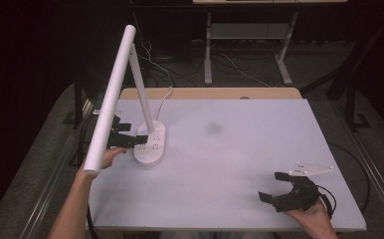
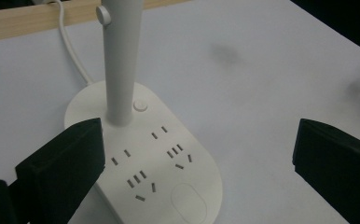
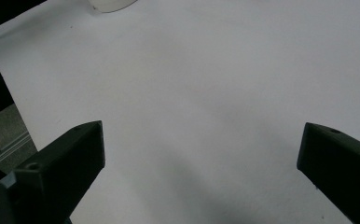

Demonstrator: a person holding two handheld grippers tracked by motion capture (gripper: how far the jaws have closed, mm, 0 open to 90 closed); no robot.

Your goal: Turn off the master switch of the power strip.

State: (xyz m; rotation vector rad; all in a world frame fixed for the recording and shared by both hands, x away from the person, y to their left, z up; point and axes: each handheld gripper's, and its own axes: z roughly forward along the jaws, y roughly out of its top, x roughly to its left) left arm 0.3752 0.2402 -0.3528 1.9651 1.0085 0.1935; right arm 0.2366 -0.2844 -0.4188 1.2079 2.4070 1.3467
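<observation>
Left hand-held gripper (image 1: pixel 132 134) gapes wide at the lamp base (image 1: pixel 150 143) near the counter's (image 1: pixel 240 149) left edge; right hand-held gripper (image 1: pixel 274 185) wide open, empty, front-right.

In the high view, we see the long white tubular lamp head (image 1: pixel 111 99) hiding much of the left gripper (image 1: pixel 133 138). In the left gripper view, the white upright lamp post (image 2: pixel 121 56) is cut off at the top edge. In the right gripper view, only a sliver of the oval white lamp base (image 3: pixel 110 4) shows at the top edge.
</observation>
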